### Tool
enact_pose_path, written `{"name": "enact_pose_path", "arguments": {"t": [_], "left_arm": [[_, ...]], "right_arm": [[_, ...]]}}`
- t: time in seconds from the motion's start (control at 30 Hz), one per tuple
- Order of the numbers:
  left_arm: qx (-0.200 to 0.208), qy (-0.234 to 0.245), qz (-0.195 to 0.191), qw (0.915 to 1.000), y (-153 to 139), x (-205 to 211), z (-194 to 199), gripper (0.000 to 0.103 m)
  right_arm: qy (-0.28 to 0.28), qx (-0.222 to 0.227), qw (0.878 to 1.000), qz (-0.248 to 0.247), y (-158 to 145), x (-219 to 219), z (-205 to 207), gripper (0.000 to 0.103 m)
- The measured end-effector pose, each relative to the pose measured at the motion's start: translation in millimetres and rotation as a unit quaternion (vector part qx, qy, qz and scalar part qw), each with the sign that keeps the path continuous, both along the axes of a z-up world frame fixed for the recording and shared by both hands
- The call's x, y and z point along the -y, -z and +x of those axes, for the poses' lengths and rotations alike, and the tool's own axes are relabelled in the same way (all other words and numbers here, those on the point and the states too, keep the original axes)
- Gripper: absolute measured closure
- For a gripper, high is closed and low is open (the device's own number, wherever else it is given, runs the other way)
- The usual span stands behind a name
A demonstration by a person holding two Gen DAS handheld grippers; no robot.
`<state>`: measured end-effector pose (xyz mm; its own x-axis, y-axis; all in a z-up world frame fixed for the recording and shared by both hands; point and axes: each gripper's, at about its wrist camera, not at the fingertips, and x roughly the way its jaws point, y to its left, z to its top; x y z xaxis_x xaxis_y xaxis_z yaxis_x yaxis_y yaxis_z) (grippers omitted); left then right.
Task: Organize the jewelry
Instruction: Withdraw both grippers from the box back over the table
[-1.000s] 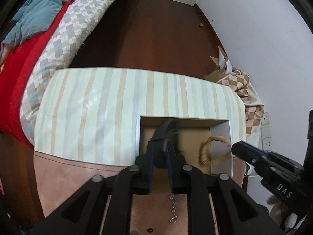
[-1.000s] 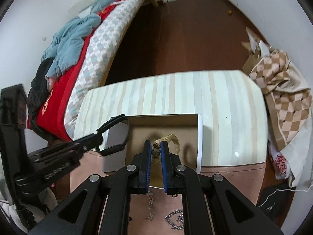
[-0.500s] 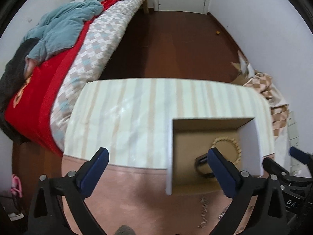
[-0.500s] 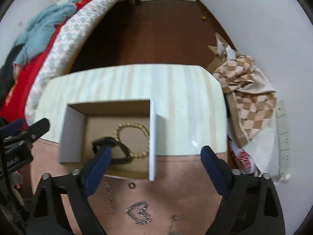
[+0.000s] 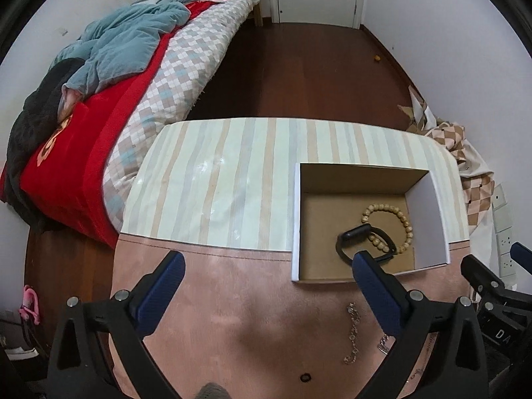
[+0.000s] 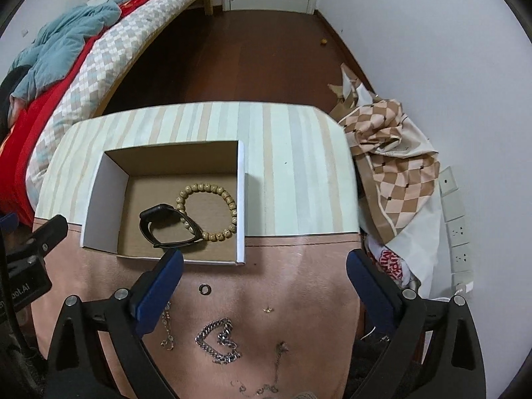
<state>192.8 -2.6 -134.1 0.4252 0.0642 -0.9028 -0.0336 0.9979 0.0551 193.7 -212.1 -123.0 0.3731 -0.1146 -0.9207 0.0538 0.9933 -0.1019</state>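
Observation:
An open cardboard box (image 6: 99,196) (image 5: 429,212) stands on the table. Inside lie a wooden bead bracelet (image 6: 207,209) (image 5: 389,229) and a black wristband (image 6: 166,227) (image 5: 362,241), the band overlapping the beads. On the pink mat in front lie a silver chain (image 6: 217,340), a thin chain (image 6: 166,329) (image 5: 352,335), a small ring (image 6: 204,288), a gold stud (image 6: 268,309) and more small pieces. My left gripper (image 5: 266,282) and right gripper (image 6: 264,277) are open and empty, held above the mat near the box.
The pink mat (image 6: 292,266) covers the table's near part, a striped top (image 5: 226,173) the far part. A bed (image 5: 149,76) stands at the left. Checkered cloth and bags (image 6: 392,159) lie at the right by the wall. Dark wood floor lies beyond.
Both grippers were shut, the left on the black band and the right on the bead bracelet, over the box. They opened, left both in the box, and drew back and up.

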Motion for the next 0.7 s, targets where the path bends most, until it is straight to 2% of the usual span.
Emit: {"name": "enact_pose_path", "arguments": {"t": [0.5,0.7], "left_arm": [[0.08,0.003,-0.009,0.9967,-77,2,-66,0.0],[0.096,0.004,-0.017,0.9952,-95,1,-83,0.0]], "right_arm": [[0.009,0.096,0.995,-0.013,-93,3,-67,0.003],[0.005,0.124,0.992,-0.01,-120,-1,-89,0.003]]}}
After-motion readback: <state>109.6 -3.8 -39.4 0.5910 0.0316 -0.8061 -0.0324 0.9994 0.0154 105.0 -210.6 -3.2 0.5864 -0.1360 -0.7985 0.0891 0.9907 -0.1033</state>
